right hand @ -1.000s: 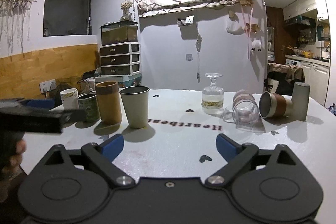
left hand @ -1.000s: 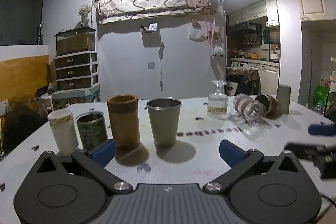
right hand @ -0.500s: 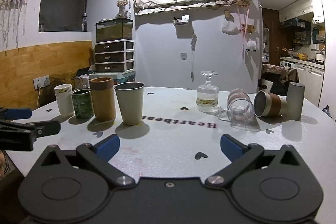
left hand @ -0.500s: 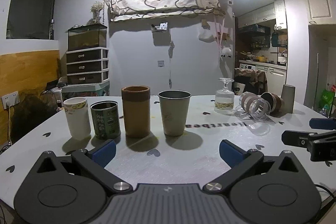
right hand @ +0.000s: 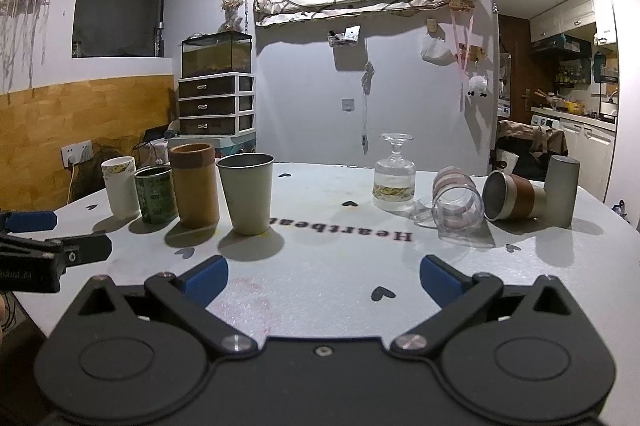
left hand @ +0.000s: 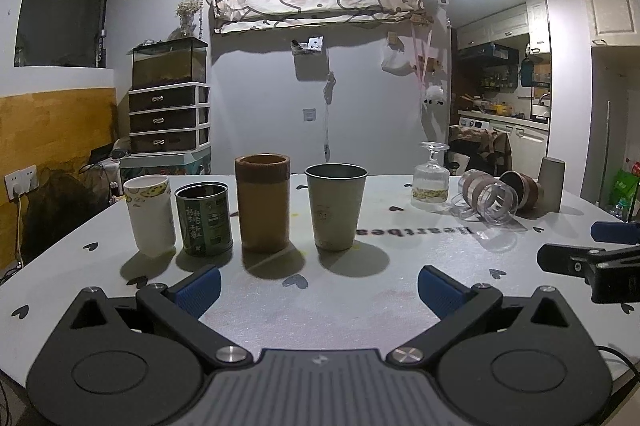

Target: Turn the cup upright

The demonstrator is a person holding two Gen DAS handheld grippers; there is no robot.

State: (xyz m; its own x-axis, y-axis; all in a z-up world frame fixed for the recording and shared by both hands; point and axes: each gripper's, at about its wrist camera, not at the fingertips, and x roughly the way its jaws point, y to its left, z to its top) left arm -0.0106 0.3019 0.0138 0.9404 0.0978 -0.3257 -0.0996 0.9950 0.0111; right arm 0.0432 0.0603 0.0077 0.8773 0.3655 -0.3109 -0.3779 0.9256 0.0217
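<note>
Lying sideways: clear ribbed glass cup [right hand: 456, 208], brown-sleeved steel cup [right hand: 514, 196]; left gripper [left hand: 318, 284], right gripper [right hand: 323, 276] wide, empty.

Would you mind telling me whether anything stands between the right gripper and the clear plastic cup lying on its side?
Nothing visible does. From the open right gripper to the tipped clear plastic cup there is only bare white table; the upside-down stemmed glass stands left of that line.

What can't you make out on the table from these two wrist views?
- Grey cup, right wrist view: its far side is unseen, and the brown-banded cup hides its lower left.
- Table near edge, both views: gripper bodies cover it.
- Green tin label, left wrist view: print too small.
</note>
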